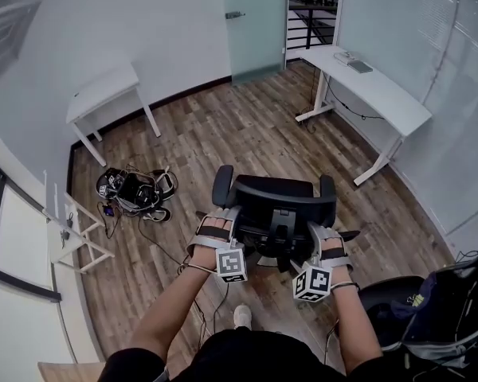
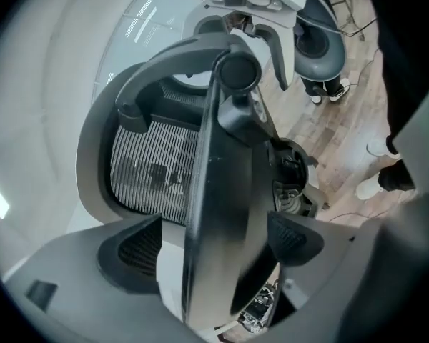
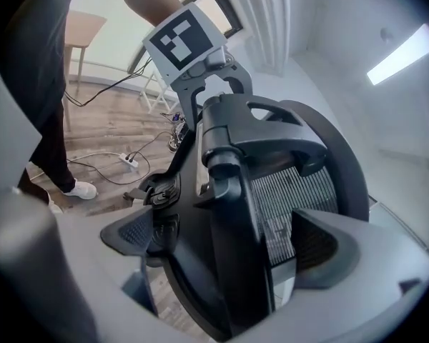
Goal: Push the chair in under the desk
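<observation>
A black mesh-backed office chair (image 1: 275,201) stands on the wood floor right in front of me, its back towards me. My left gripper (image 1: 219,225) reaches the left side of the chair back and my right gripper (image 1: 323,233) the right side. In the left gripper view the left gripper (image 2: 214,241) is open, its pads (image 2: 139,245) straddling a black bar of the back frame (image 2: 214,191) with a gap showing. The right gripper (image 3: 229,238) stands open the same way around the frame (image 3: 236,213). A long white desk (image 1: 374,86) lies far right.
A small white table (image 1: 103,90) stands at the back left wall. A tangle of cables and gear (image 1: 135,189) lies on the floor left of the chair, beside a white rack (image 1: 72,233). A second dark chair with a bag (image 1: 430,309) is at my right. A power strip (image 3: 129,161) lies on the floor.
</observation>
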`<state>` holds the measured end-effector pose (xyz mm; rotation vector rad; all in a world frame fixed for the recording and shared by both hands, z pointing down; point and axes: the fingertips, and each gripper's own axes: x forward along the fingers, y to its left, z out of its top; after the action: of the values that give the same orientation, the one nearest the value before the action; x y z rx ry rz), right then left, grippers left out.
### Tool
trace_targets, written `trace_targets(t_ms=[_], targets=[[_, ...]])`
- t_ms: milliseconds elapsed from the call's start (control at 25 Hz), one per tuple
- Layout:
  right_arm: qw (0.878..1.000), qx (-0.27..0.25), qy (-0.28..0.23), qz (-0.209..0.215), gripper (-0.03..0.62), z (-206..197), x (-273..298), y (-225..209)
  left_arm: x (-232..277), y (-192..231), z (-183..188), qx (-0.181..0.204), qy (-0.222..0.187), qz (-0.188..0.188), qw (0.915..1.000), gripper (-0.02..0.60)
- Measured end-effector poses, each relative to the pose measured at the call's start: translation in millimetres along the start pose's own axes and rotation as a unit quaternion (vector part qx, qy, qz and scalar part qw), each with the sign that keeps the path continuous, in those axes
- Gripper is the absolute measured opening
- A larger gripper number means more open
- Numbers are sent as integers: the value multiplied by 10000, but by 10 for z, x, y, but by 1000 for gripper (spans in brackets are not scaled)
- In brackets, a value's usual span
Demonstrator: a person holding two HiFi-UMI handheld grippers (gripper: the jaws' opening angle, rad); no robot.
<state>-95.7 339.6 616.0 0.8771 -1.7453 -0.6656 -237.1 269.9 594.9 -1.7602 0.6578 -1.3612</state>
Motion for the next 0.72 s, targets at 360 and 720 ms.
trace_targets(t_ms=[360,720], targets=[[9947,-523,869,159,586,-310,259,95,256,-81,-157,-66,185,-298,9994,466],[9901,-759,1174,159,584,-464,359,146,327,-67,-133,72,192,-199,9996,466]])
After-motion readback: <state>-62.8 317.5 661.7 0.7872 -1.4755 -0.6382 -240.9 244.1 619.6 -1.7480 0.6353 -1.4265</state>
